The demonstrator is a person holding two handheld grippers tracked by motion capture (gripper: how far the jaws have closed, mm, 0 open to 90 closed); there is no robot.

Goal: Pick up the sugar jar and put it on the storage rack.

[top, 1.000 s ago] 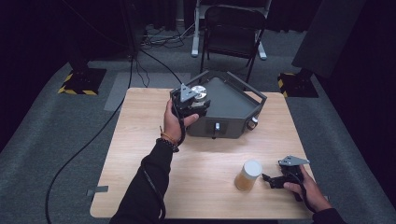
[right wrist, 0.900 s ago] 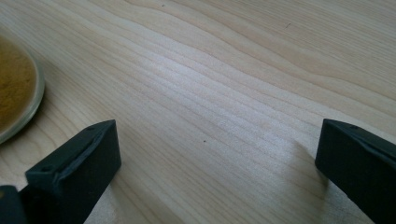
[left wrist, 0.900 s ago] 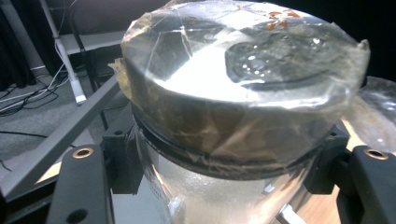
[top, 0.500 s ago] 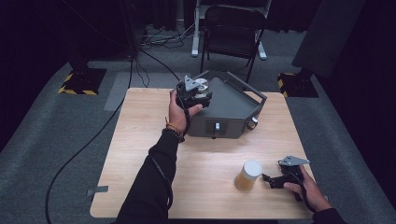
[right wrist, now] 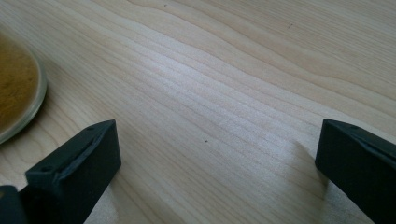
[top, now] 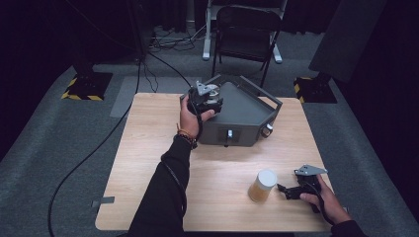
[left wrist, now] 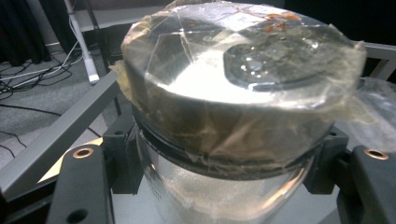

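My left gripper (left wrist: 224, 186) is shut on a clear glass jar (left wrist: 233, 93) whose top is wrapped in crinkled clear film over a dark lid. In the high view the left gripper (top: 206, 97) holds that jar over the left corner of a dark grey machine box (top: 244, 116). A second jar (top: 262, 185) with a white lid and brownish powder stands on the table at the front right. My right gripper (top: 287, 190) lies just right of it, jaws open and pointing at it. In the right gripper view, the right gripper (right wrist: 215, 158) frames bare wood, with the powder jar's rim (right wrist: 21, 88) at the left.
The wooden table (top: 148, 148) carries the machine box at its far middle, with a metal frame bar (left wrist: 56, 135) around it. Behind the table stand a folding chair (top: 247, 29), cables on grey carpet and two stand bases with yellow-black tape (top: 84, 86).
The left hand has carried the clear jar a little to the right, further over the machine box. The right hand and the powder jar have stayed put.
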